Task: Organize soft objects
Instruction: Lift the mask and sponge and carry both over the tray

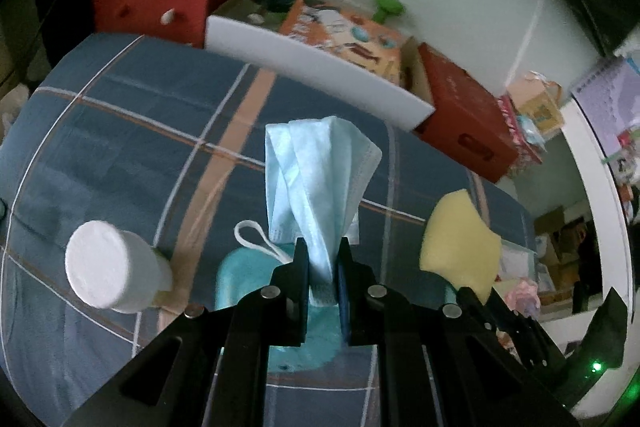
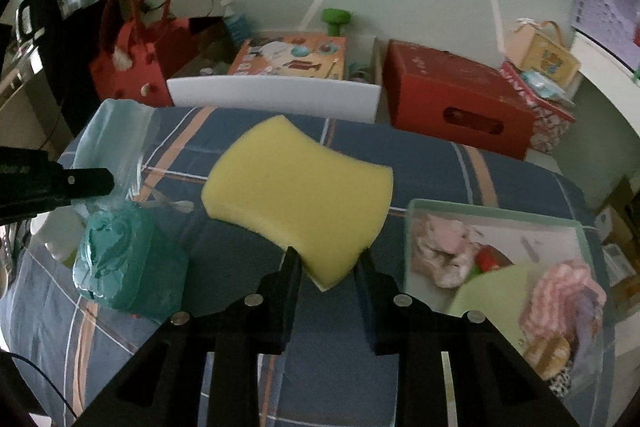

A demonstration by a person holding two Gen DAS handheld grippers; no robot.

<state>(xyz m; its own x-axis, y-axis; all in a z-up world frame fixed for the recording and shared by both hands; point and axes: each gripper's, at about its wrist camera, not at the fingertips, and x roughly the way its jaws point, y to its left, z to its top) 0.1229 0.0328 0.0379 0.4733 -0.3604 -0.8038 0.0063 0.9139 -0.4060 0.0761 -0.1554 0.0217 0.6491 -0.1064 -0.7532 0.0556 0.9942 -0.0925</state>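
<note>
Mask (image 1: 316, 183), blue, pinched by one end in my left tongs (image 1: 323, 267), hanging clear above the teal pouch (image 2: 128, 263); yellow sponge (image 2: 298, 193) clamped by its corner in my right tongs (image 2: 326, 267), right of that pouch, both raised for sorting.

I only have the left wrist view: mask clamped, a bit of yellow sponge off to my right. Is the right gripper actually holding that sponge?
Observer: Yes. The right gripper pinches the sponge by one corner.
Operator: Where's the tray? I can't see one.
Observer: The tray lies on the bed cover, just right of the sponge.
Operator: Anything in it yet?
Observer: A pink cloth sits at its left end and a striped cloth at the near end; bare floor shows along the far side.
</note>
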